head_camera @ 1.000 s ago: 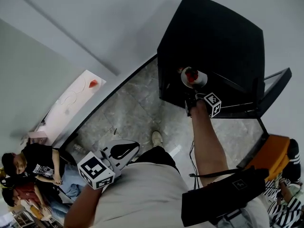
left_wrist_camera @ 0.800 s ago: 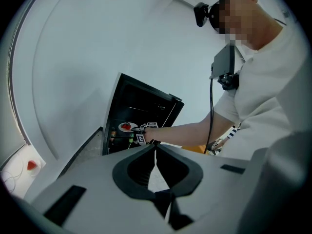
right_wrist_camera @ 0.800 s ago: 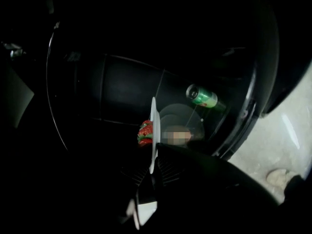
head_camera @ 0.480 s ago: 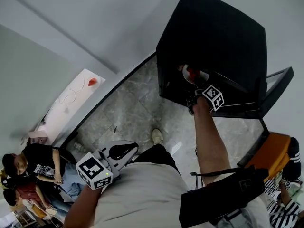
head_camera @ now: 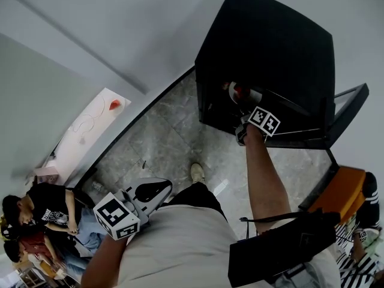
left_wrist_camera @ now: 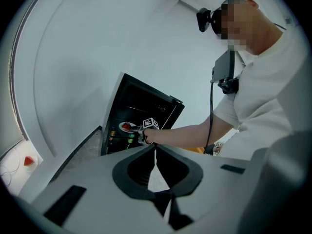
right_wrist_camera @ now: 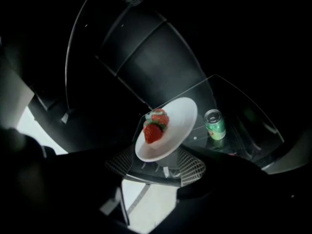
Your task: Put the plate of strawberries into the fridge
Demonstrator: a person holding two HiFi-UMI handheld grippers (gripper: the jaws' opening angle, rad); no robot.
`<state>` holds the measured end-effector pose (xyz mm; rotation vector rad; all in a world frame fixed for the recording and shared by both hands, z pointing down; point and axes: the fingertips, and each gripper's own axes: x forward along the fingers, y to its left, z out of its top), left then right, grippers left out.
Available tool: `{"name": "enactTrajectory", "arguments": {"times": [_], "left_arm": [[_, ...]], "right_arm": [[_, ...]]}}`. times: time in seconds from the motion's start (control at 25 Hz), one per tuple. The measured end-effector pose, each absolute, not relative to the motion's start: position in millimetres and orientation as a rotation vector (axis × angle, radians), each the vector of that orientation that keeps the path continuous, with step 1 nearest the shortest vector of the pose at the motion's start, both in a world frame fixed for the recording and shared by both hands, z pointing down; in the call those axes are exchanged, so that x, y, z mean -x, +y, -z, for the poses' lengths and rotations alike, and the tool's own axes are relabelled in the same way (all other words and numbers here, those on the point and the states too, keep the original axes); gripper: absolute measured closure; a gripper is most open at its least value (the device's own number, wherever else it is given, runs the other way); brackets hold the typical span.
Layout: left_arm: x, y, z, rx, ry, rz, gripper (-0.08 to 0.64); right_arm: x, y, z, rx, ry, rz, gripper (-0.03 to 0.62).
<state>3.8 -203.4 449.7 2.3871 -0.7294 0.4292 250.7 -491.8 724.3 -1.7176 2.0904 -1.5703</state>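
I am letting go now. The plate of strawberries (right_wrist_camera: 170,126) sits on the glass shelf (right_wrist_camera: 219,94) in the fridge (head_camera: 270,53), near a green can (right_wrist_camera: 214,125). My right gripper (right_wrist_camera: 158,168) is opening, with the plate's edge between its jaws. My left gripper (left_wrist_camera: 155,156) is closed on nothing. Next I think I must pull straight back and not bump the plate.

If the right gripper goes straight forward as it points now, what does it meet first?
Most likely the white plate of strawberries: its rim lies between the jaws of the right gripper, which are opening.

White plate (right_wrist_camera: 181,117) of strawberries (right_wrist_camera: 153,129) on glass fridge shelf (right_wrist_camera: 239,106)
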Motion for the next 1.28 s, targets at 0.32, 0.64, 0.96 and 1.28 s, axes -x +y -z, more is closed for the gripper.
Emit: {"name": "enactTrajectory", "arguments": {"times": [0.32, 0.64, 0.96, 1.28], "left_arm": [[-1, -202, -451, -2.379, -0.727, -0.429, 0.541], [1, -201, -453, -2.373, -0.734, -0.422, 0.541], [8, -198, -453, -2.371, -0.76, -0.409, 0.541], [22, -188, -446, -2.392, -0.767, -0.375, 0.541]], "right_arm": [[-242, -483, -733, 1.812, 2.339, 1.591, 0.308], [-241, -469, -745, 1.955, 2.629, 1.638, 0.308], [-249, -462, -745, 2.006, 2.619, 1.664, 0.308], [-252, -444, -729, 2.044, 2.618, 1.572, 0.311]]}}
